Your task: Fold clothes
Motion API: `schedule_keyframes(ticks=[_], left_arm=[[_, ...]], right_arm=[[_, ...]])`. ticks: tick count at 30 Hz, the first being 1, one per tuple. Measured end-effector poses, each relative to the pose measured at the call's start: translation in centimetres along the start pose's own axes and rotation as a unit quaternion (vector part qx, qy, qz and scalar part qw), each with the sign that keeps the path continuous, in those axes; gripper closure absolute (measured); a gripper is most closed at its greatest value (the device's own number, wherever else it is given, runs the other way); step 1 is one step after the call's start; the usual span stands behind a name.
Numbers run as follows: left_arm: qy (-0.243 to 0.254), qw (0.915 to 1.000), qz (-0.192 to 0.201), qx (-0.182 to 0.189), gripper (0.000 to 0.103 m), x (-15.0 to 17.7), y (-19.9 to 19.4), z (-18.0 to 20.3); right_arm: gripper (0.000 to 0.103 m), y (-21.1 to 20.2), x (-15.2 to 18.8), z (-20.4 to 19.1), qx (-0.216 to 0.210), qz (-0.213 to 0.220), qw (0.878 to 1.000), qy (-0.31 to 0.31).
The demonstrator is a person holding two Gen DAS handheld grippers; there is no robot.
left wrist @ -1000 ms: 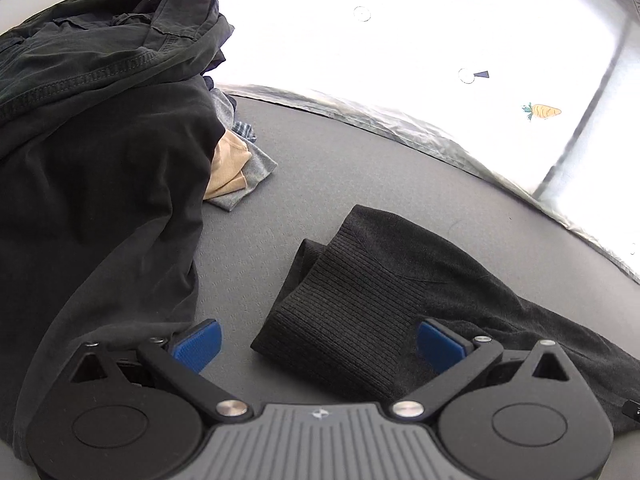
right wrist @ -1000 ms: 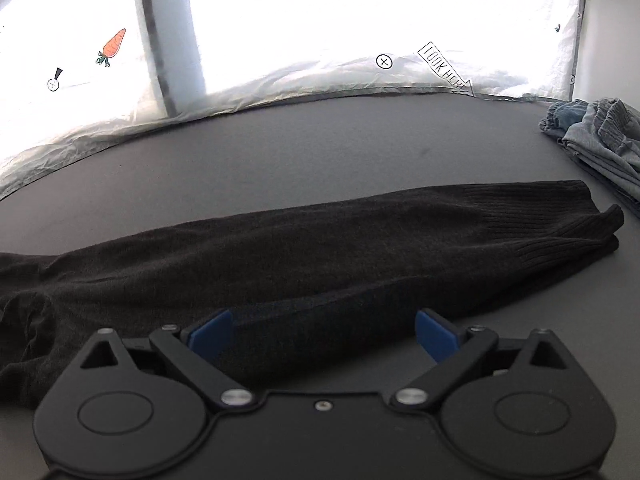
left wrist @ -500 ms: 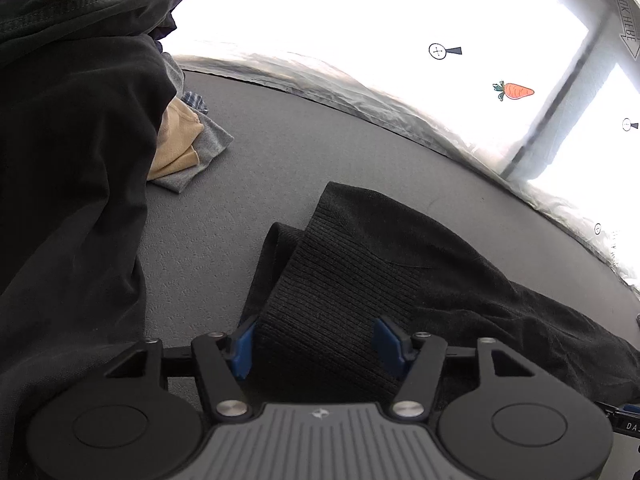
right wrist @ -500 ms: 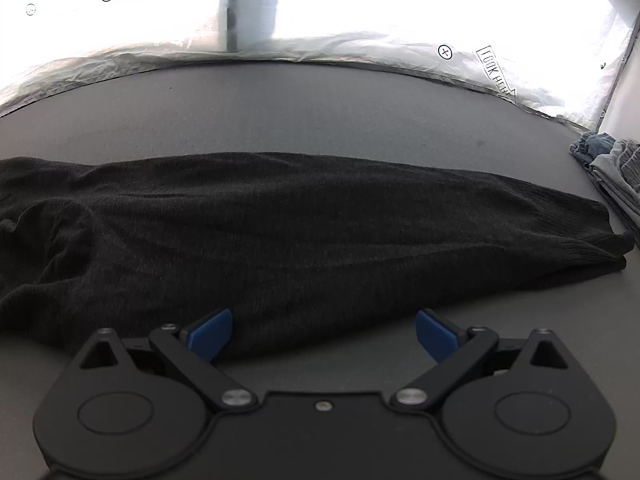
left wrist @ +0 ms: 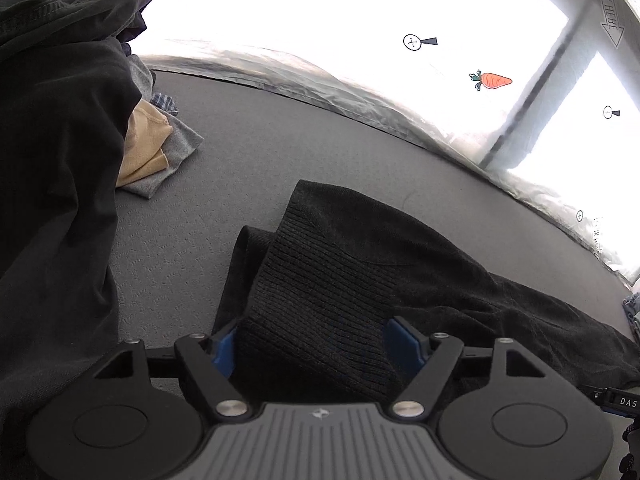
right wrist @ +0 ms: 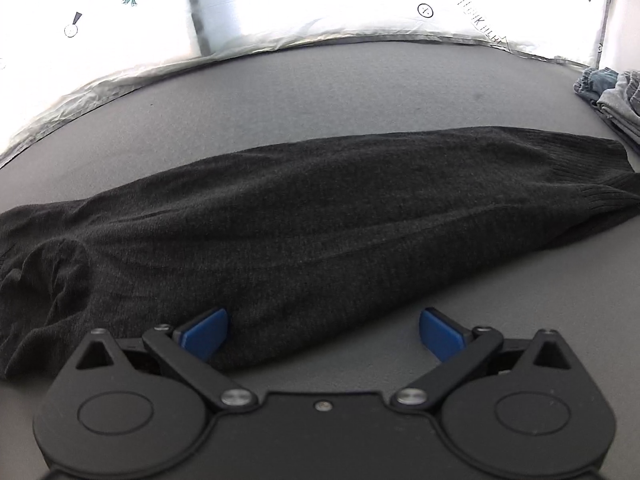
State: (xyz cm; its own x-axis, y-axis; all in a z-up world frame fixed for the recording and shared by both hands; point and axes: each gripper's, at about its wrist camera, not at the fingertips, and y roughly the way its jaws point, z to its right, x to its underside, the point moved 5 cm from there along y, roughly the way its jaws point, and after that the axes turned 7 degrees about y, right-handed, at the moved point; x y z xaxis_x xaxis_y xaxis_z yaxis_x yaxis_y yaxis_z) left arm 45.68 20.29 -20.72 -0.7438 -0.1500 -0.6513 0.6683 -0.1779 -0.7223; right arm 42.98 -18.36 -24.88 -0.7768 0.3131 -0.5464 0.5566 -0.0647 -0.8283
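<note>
1. The dark knit sweater (right wrist: 320, 216) lies flat on the grey worktop (right wrist: 320, 80), folded into a long narrow band. Its long axis runs crosswise in front of both tongs, from the ribbed end (left wrist: 320, 280) at the left to the ribbed hem (right wrist: 580, 168) at the right.
2. The left tongs (left wrist: 316, 346) sit right at the ribbed end. Their jaws have just been opening a little after a partial closing, and the ribbed knit lies between the blue pads (left wrist: 400, 340); the pads stand at the fabric's sides, but a firm pinch cannot be confirmed.
3. The right tongs (right wrist: 322, 330) hang over the sweater's near edge, jaws wide apart and holding nothing. One pad (right wrist: 204, 330) overlaps the knit; the other is over bare worktop.
4. Judged from this, the left hand is nearer to a grasp, and a fold would carry its end along the long axis toward the right.
5. A heap of dark garments (left wrist: 60, 160) lies left, with a tan piece (left wrist: 146, 144) beside it; folded grey clothes (right wrist: 616, 96) sit far right.
6. Readable writing: "LOOK HERE" in an arrow (left wrist: 610, 12) on the white backdrop, a carrot sticker (left wrist: 492, 80), and "DAS" on a label (left wrist: 628, 402) at the frame edge.
</note>
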Motion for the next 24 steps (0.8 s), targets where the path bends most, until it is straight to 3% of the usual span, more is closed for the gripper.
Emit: schedule_keyframes(ticks=[1, 3, 4, 9, 13, 15, 19, 24], left_arm=[[0.004, 1.0000, 0.002, 0.000, 0.039, -0.1, 0.0, 0.1], [0.009, 0.9999, 0.006, -0.009, 0.090, -0.2, -0.2, 0.0], [0.002, 0.9998, 0.019, 0.005, 0.092, -0.3, -0.7, -0.1], [-0.039, 0.9911, 0.097, 0.082, 0.094, -1.0, -4.8, -1.5], [-0.051, 0.9861, 0.117, 0.106, 0.097, -0.6, -7.8, -2.7], [-0.048, 0.9897, 0.100, 0.090, 0.097, 0.5, -7.7, -3.3], [-0.019, 0.9987, 0.016, 0.045, 0.094, 3.6, -5.2, -3.5], [-0.002, 0.9998, -0.011, -0.015, 0.071, 4.3, -4.0, -3.4]], right_arm=[[0.000, 0.0, 0.0, 0.0, 0.000, 0.001, 1.000, -0.001], [0.000, -0.1, 0.1, 0.0, -0.001, 0.003, 1.000, -0.001], [0.000, -0.1, 0.1, 0.0, -0.001, 0.003, 1.000, -0.001], [0.000, -0.1, 0.1, 0.1, -0.004, 0.004, 1.000, -0.003], [0.000, 0.0, 0.0, 0.2, -0.006, 0.004, 1.000, -0.005], [0.000, 0.0, 0.0, 0.3, -0.006, 0.004, 1.000, -0.006], [0.000, -0.1, 0.0, 0.3, -0.007, 0.006, 1.000, -0.007], [0.000, 0.0, 0.0, 0.3, -0.007, 0.006, 1.000, -0.008]])
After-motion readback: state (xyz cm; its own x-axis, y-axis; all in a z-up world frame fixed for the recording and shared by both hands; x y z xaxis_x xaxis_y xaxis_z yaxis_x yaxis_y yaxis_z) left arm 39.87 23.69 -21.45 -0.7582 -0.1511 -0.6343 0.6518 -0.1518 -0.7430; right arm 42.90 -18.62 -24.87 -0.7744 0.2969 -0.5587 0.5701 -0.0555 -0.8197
